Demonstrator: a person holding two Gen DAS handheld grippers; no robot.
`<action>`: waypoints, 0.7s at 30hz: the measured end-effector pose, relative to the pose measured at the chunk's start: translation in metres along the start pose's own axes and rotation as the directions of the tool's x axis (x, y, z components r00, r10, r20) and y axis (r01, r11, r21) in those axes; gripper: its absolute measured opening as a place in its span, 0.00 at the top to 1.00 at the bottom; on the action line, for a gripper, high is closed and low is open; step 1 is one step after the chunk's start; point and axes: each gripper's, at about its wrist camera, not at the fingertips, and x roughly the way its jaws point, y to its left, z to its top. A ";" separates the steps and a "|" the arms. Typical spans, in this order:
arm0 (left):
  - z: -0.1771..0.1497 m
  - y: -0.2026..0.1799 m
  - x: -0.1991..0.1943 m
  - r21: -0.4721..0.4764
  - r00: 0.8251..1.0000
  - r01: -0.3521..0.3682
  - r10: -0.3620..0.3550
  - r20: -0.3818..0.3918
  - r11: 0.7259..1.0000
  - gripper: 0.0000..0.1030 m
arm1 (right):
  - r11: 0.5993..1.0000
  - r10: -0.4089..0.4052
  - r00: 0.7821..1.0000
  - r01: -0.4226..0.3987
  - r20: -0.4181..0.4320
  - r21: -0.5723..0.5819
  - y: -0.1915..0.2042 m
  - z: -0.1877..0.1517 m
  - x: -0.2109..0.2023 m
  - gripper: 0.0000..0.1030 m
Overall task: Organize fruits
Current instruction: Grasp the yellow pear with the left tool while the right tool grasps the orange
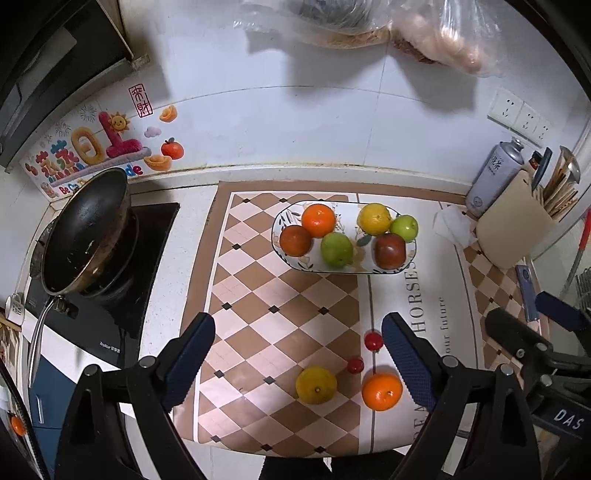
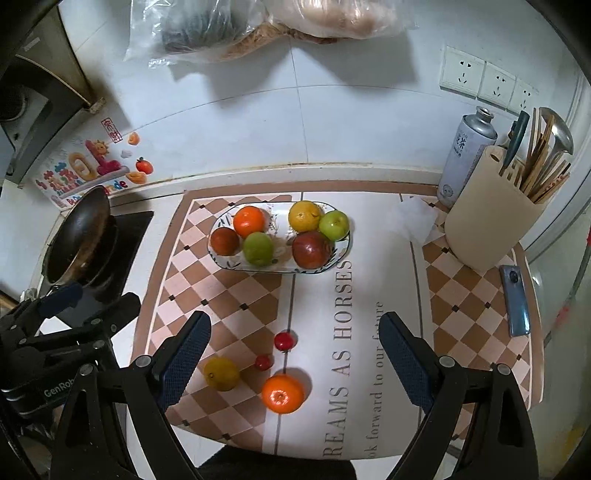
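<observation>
A patterned oval plate (image 1: pixel 282 242) (image 2: pixel 218 254) at the back of the checkered mat holds several fruits: oranges, green apples, dark red apples and a yellow citrus. Loose on the mat near the front edge lie a yellow citrus (image 1: pixel 316 384) (image 2: pixel 221 373), an orange (image 1: pixel 381 391) (image 2: pixel 283 393) and two small red fruits (image 1: pixel 373 340) (image 1: pixel 355 365) (image 2: pixel 285 340) (image 2: pixel 263 362). My left gripper (image 1: pixel 298 354) hangs open high above the loose fruit, holding nothing. My right gripper (image 2: pixel 293 354) is open too, empty, above the same spot. Each gripper shows at the edge of the other's view.
A black wok (image 1: pixel 86 229) (image 2: pixel 79 236) sits on the stove at left. At right stand a spray can (image 1: pixel 493 177) (image 2: pixel 463 155), a beige utensil holder (image 2: pixel 491 214), a crumpled tissue (image 2: pixel 413 218) and a blue phone (image 2: pixel 515 301). Plastic bags (image 2: pixel 207 33) hang on the tiled wall.
</observation>
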 end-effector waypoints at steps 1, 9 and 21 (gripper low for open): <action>-0.001 0.000 -0.001 -0.002 1.000 0.001 -0.001 0.002 1.000 0.10 | 1.000 0.006 1.000 -0.006 -0.006 0.003 0.000 -0.001 0.000 0.08; -0.007 0.002 0.024 0.001 0.998 0.026 -0.025 -0.061 1.000 0.00 | 0.997 0.068 0.989 -0.065 -0.128 0.029 -0.007 -0.013 0.034 0.08; -0.064 0.019 0.153 -0.047 0.916 -0.014 -0.006 -0.401 0.999 0.00 | 0.976 0.212 0.797 -0.148 -0.565 0.158 -0.019 -0.093 0.203 0.09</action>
